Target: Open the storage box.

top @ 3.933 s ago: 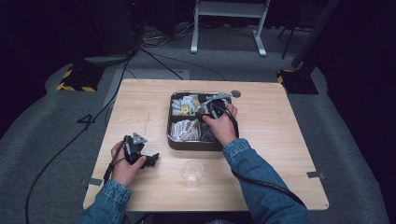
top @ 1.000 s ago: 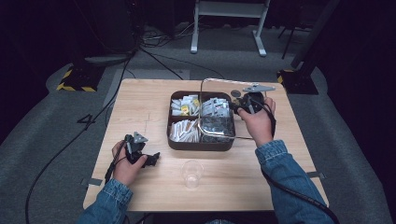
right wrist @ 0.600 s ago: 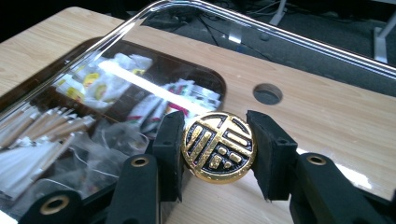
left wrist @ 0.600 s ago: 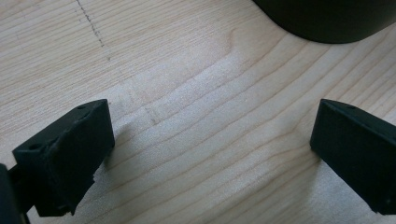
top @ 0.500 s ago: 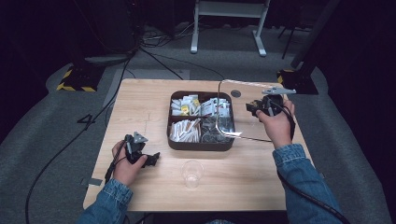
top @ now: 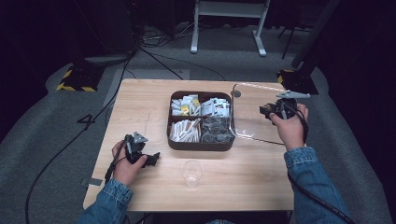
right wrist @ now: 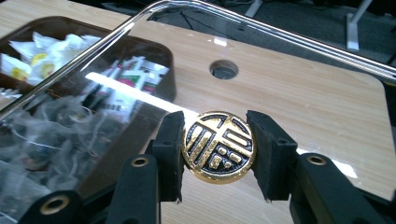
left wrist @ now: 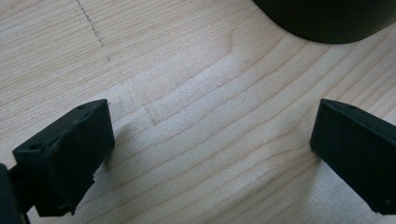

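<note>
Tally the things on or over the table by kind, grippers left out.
Brown box: 1
Clear lid, held by its gold knob: 1
Clear cup: 1
Total: 3

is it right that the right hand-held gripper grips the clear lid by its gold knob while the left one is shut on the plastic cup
Not quite. The left hand-held gripper is open over bare table, as the left gripper view shows. The right hand-held gripper does grip the clear lid by its gold knob.

One bench (top: pixel 140 107) carries one brown tray (top: pixel 200 145) with four compartments, one clear lid (top: pixel 254 123) bearing one gold knob (right wrist: pixel 218 147), one clear cup (top: pixel 192 173), and two claws.
</note>
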The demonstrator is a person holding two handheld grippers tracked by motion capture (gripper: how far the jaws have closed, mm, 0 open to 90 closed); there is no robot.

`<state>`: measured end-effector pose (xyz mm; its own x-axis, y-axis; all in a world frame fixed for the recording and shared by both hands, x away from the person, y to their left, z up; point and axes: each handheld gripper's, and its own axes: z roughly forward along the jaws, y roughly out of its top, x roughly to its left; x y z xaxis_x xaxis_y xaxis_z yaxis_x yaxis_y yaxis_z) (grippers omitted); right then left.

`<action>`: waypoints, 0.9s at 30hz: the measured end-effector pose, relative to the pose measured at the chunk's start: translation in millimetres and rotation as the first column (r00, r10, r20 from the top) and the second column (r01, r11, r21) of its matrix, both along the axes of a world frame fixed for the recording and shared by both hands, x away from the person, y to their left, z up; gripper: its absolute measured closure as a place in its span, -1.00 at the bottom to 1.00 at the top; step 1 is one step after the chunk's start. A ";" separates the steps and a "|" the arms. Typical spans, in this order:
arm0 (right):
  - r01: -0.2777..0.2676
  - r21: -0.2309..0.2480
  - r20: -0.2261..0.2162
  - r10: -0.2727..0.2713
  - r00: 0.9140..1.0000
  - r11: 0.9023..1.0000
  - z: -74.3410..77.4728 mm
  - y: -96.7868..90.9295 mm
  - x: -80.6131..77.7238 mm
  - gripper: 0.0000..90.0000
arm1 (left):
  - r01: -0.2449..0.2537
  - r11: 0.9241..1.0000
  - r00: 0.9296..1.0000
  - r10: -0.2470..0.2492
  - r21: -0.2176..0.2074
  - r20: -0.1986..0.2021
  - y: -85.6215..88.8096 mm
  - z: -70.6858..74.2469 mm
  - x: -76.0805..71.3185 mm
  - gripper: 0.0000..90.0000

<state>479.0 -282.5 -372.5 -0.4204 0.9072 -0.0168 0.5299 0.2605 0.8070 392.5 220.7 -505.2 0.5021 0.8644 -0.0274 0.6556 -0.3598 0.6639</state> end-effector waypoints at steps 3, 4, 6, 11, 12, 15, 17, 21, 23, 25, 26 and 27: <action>0.018 -0.004 -0.008 -0.018 1.000 1.000 -5.5 -8.2 2.2 0.31 | 0.001 1.000 1.000 -0.001 0.001 0.000 0.1 0.1 0.0 -1.00; 0.021 -0.004 -0.008 -0.021 1.000 1.000 -7.2 -10.3 3.0 0.31 | 0.001 1.000 1.000 -0.001 0.002 -0.001 0.1 0.1 0.0 -1.00; 0.036 -0.009 -0.016 -0.036 0.999 0.999 -12.3 -16.3 5.7 0.31 | 0.001 1.000 1.000 -0.001 0.001 0.000 0.1 0.0 0.0 -1.00; 0.061 -0.018 -0.028 -0.061 0.998 0.998 -24.1 -30.1 12.5 0.31 | 0.001 1.000 1.000 -0.001 0.001 0.000 0.1 0.0 0.0 -1.00; 0.064 -0.017 -0.030 -0.065 0.997 0.998 -25.7 -31.9 13.5 0.31 | 0.000 1.000 1.000 0.000 0.001 0.000 0.0 0.1 0.0 -1.00; 0.077 -0.028 -0.037 -0.078 0.996 0.997 -32.5 -38.0 16.8 0.31 | 0.000 1.000 1.000 0.000 0.000 0.000 0.0 0.0 0.0 -1.00; 0.078 -0.034 -0.042 -0.080 0.996 0.996 -37.4 -41.3 18.8 0.31 | 0.001 1.000 1.000 -0.001 0.001 0.000 0.1 0.1 0.0 -1.00; 0.080 -0.055 -0.047 -0.082 0.995 0.995 -48.5 -45.6 22.1 0.31 | 0.001 1.000 1.000 -0.001 0.001 0.000 0.1 0.0 0.0 -1.00; 0.084 -0.061 -0.058 -0.087 0.994 0.995 -53.8 -47.1 23.0 0.31 | 0.000 1.000 1.000 0.000 0.000 -0.001 0.0 0.1 -0.1 -1.00; 0.083 -0.069 -0.062 -0.087 0.994 0.994 -59.5 -48.9 23.9 0.31 | 0.001 1.000 1.000 -0.001 0.002 -0.001 0.1 0.1 0.0 -1.00; 0.083 -0.071 -0.064 -0.087 0.994 0.994 -61.1 -49.3 24.0 0.31 | 0.001 1.000 1.000 -0.001 0.001 -0.001 0.1 0.1 0.0 -1.00; 0.084 -0.071 -0.067 -0.089 0.994 0.994 -63.4 -49.6 24.0 0.31 | 0.001 1.000 1.000 -0.001 0.002 -0.001 0.1 0.1 0.0 -1.00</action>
